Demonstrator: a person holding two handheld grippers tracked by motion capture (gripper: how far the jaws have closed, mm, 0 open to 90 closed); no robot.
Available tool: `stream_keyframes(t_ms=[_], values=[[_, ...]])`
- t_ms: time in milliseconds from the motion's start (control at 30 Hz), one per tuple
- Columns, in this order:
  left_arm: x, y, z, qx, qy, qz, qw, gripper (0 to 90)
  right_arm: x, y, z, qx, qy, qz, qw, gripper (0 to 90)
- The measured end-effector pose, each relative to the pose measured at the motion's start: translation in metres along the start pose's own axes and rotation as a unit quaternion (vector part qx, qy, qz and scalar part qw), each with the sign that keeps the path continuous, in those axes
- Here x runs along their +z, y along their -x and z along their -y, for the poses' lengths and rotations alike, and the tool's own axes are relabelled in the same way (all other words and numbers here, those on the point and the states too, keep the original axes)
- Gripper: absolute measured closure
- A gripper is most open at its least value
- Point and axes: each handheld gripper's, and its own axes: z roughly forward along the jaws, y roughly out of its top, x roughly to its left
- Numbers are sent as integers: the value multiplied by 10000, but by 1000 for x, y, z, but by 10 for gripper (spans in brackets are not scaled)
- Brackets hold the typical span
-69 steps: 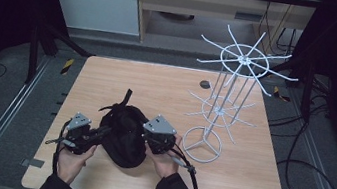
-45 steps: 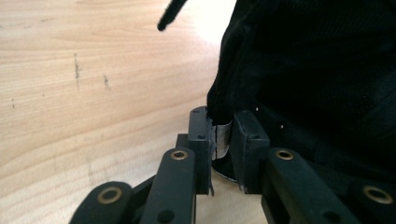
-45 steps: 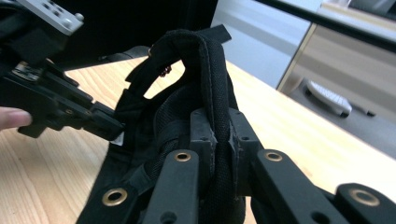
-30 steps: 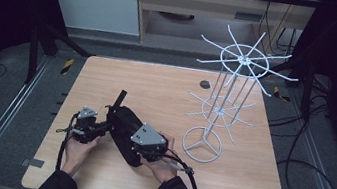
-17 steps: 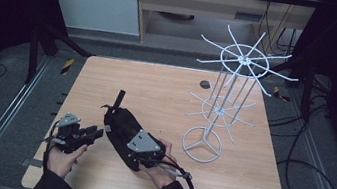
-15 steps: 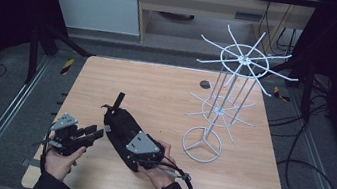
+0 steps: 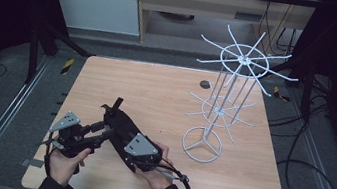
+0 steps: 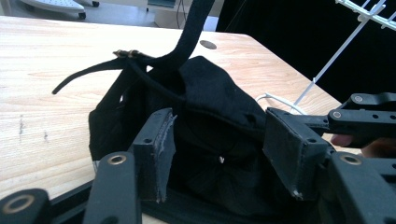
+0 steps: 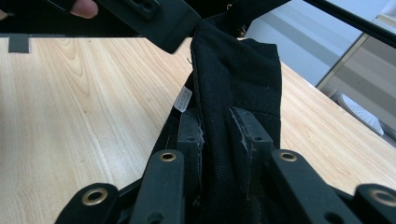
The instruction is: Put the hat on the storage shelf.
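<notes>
— Pale wooden table (image 7: 166, 94) under dark surroundings, with a white wire rack (image 7: 225, 108) standing at its right side. Where is the black bag (image 7: 123, 130)?

— Near the front left edge, lying on the wood between both hands.

— And the right gripper (image 9: 217, 133)?

— Its jaws are pinched tight on a fold of the bag's fabric.

— The left gripper (image 8: 229, 147)?

— Jaws spread wide, the bag just ahead between them, nothing clamped.

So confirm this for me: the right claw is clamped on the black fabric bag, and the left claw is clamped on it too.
Wrong on the left claw: the left gripper view shows its jaws open. The right claw does pinch the black fabric bag.
</notes>
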Motion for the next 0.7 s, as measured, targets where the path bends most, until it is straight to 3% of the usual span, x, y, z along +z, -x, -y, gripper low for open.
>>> stream_keyframes(t_ms=[400, 700], values=[[22, -2, -3, -293, -62, 92, 9995, 363, 1, -2, 3, 81, 16, -102, 9999, 740], [26, -3, -6, -477, -4, 214, 9986, 341, 1, -2, 5, 145, 59, -165, 9997, 739]])
